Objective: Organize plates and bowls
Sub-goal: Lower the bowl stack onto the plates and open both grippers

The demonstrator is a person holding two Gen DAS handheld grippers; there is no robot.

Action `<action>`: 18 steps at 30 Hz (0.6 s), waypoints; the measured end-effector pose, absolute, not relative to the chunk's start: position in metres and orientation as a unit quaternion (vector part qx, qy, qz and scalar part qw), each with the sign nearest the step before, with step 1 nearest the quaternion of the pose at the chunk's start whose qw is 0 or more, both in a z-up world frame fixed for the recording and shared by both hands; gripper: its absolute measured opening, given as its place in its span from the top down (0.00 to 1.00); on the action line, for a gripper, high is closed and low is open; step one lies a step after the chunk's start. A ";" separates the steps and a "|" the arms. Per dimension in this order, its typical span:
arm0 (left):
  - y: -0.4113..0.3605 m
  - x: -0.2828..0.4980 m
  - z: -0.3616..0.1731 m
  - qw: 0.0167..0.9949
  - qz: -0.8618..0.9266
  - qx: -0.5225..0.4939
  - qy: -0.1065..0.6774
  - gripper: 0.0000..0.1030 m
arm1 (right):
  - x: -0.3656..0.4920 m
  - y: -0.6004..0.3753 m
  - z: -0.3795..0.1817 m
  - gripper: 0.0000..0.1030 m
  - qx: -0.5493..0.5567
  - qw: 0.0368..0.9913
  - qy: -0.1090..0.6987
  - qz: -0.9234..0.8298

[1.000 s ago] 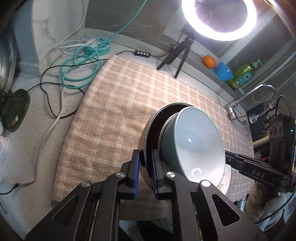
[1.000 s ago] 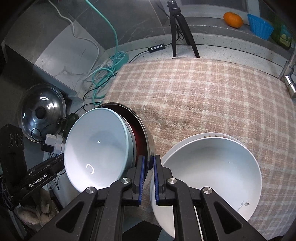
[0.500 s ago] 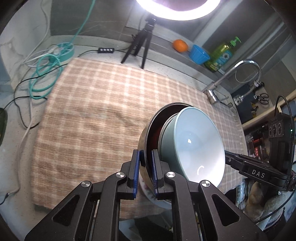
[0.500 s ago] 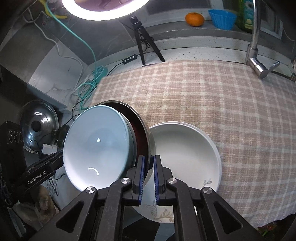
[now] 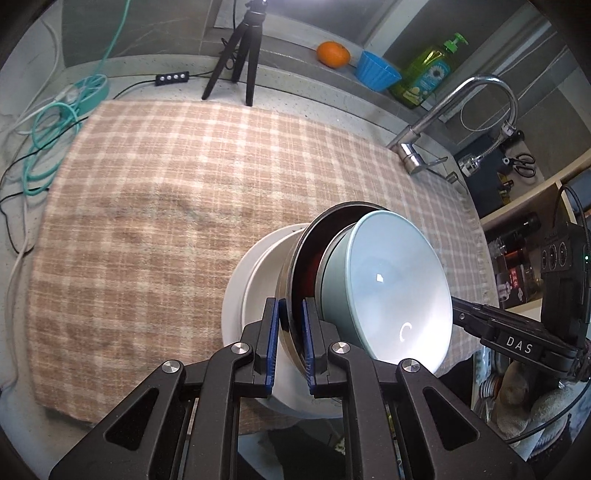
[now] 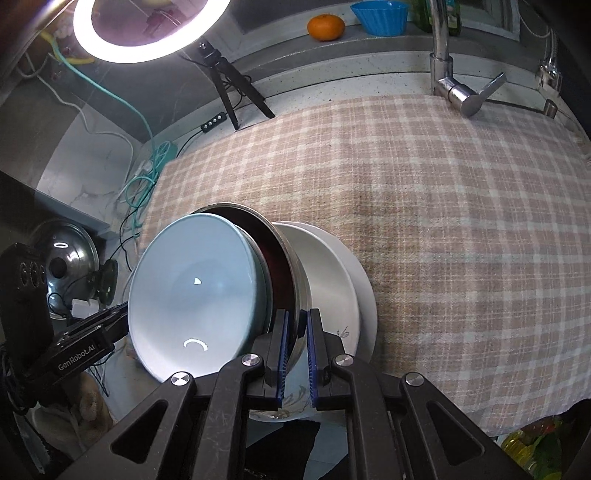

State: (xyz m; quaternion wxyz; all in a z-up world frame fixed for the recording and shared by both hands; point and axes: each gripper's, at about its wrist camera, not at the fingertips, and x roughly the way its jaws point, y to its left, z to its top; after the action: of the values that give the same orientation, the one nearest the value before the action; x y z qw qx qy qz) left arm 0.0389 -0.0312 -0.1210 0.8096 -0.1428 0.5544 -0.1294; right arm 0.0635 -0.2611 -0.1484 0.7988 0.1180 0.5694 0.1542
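Both fingers clamp steel bowl (image 5: pixel 295 280) rim (blue bowl (image 5: pixel 391 291) nested inside), above white bowl (image 6: pixel 328 280) on checked cloth (image 6: pixel 443 221).

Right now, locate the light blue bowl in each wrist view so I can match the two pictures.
Left wrist: the light blue bowl sits right of centre, right of the gripper's fingers.
Right wrist: the bowl sits left of centre, left of the fingers.
Shared landmark: the orange on the back ledge.
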 end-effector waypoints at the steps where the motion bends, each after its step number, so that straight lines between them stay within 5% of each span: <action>1: -0.032 0.039 -0.122 0.809 -0.130 -0.142 0.556 0.90 | 0.063 -0.263 -0.149 0.91 0.118 0.799 0.570 0.153; 18: -0.041 0.044 -0.128 0.806 -0.130 -0.117 0.565 0.90 | 0.056 -0.266 -0.154 0.91 0.118 0.796 0.574 0.155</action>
State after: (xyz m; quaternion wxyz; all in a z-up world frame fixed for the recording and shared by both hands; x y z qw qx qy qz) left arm 0.0437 -0.0411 -0.1282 0.8063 -0.1174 0.5651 -0.1296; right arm 0.0558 -0.2657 -0.1537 0.7955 0.1182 0.5738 0.1548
